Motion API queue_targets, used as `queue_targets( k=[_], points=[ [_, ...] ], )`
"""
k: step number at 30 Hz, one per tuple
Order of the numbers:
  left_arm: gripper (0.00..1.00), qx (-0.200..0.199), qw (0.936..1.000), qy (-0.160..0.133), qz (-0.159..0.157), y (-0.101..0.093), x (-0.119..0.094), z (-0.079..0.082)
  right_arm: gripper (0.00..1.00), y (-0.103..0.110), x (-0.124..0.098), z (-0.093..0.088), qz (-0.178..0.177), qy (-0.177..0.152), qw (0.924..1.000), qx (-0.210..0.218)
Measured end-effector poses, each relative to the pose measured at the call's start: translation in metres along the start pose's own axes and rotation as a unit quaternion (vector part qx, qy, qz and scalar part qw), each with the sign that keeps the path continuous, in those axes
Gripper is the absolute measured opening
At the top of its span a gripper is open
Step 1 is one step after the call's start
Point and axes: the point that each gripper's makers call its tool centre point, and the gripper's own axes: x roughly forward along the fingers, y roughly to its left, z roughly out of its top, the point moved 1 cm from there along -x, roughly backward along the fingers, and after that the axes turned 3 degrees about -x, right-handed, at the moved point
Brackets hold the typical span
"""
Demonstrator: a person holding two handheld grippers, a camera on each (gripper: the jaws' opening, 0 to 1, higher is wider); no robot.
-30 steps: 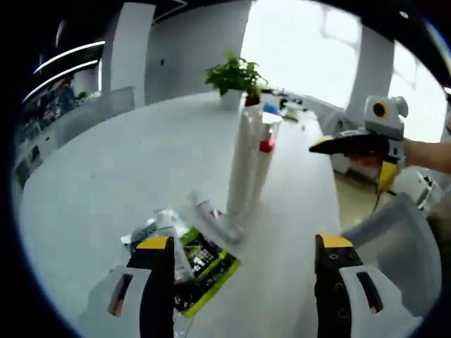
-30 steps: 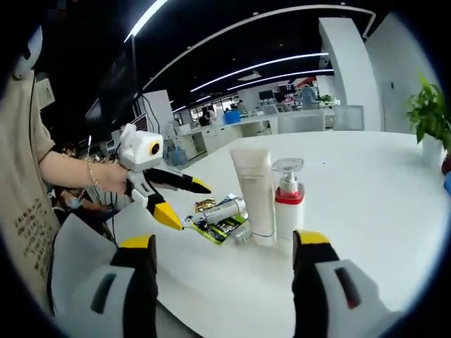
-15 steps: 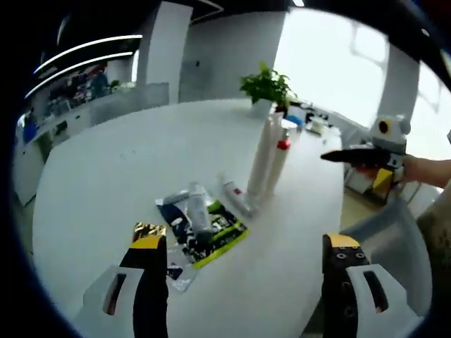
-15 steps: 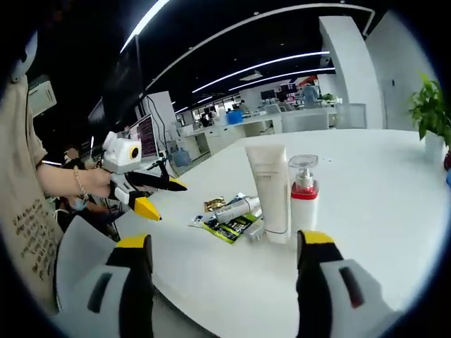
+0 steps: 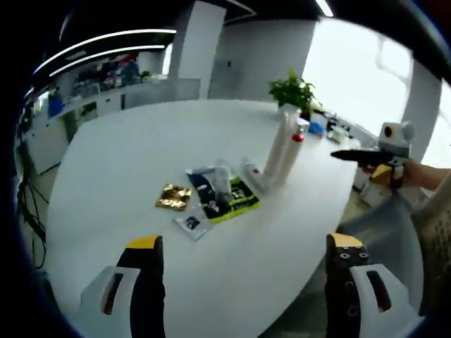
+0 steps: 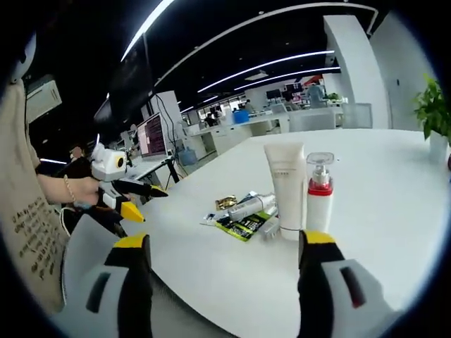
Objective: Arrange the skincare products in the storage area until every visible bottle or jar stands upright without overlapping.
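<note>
1. Two products are seen standing upright on the white table (image 6: 394, 232): a white tube (image 6: 285, 189) and, just beside it, a pump bottle (image 6: 320, 196) with a red collar. In the left gripper view the same pair is seen as the tube (image 5: 278, 146) and pump bottle (image 5: 292, 153), close together near the table's far side.
2. Several items are left lying flat beside them: a small tube (image 5: 251, 173) with a red band, another small tube (image 5: 223, 178) resting across a green packet (image 5: 238, 205), a gold sachet (image 5: 173, 196) a little apart, and a small dark sachet (image 5: 190, 224). In the right gripper view this cluster is seen as the lying tube (image 6: 251, 207), the green packet (image 6: 244, 227) and the gold sachet (image 6: 226, 203).
3. The left gripper (image 5: 243, 246) is held with its jaws wide apart and nothing between them, well back from the cluster.
4. The right gripper (image 6: 220, 243) is likewise spread wide and holds nothing; it is aimed toward the standing pair from the table edge.
5. The task is judged to be partly done: two containers stand, while the lying tubes overlap the packets and remain to be stood up and separated.
6. A potted plant (image 5: 293, 94) is seen at the far end of the table, away from the products.
</note>
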Motion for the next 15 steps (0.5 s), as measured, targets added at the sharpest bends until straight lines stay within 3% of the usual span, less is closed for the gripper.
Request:
queue_targets(
  k=[15],
  points=[
    [0.93,-0.042,0.9975,-0.018,0.053,0.009,-0.042,-0.024,0.86,0.015,0.01,-0.001,0.018,-0.013,0.9994,0.026]
  ],
)
